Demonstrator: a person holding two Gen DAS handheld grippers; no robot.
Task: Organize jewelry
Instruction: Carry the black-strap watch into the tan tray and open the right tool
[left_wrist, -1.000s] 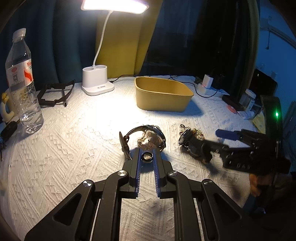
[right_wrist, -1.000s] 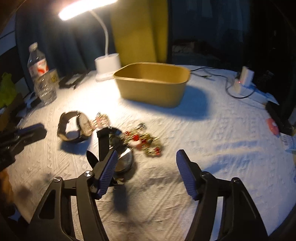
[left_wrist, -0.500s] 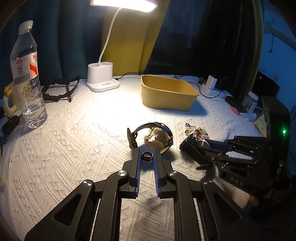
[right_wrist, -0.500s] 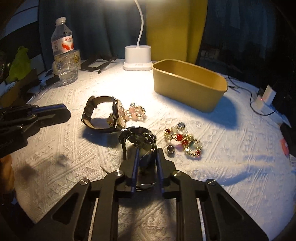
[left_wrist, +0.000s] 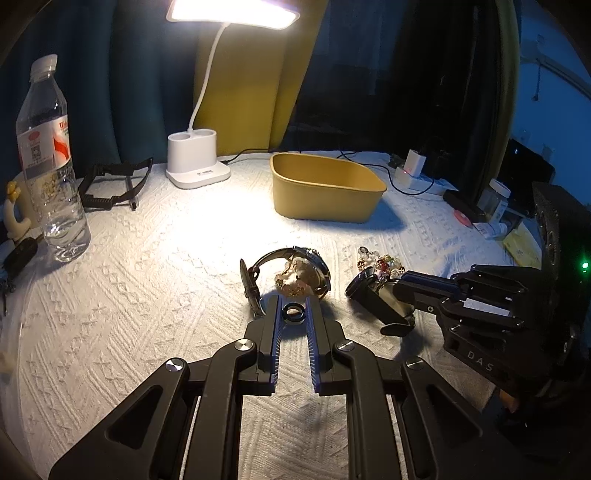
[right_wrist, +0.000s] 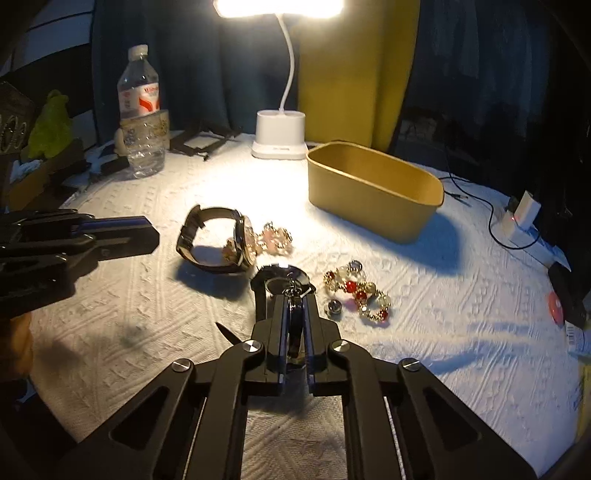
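My left gripper is shut on a small dark ring, held just above the white cloth in front of a brown-strapped watch with a pale bead bracelet beside it. My right gripper is shut on a black watch; it also shows in the left wrist view. A red and gold bead bracelet and a loose bead lie right of it. The yellow bin stands open behind.
A white desk lamp stands at the back, a water bottle and a black stand at the far left. A charger and cables lie at the right edge of the white cloth.
My right gripper closed on the black watch and steadied. My left gripper kept hold of the ring and drew back slightly from the brown watch.
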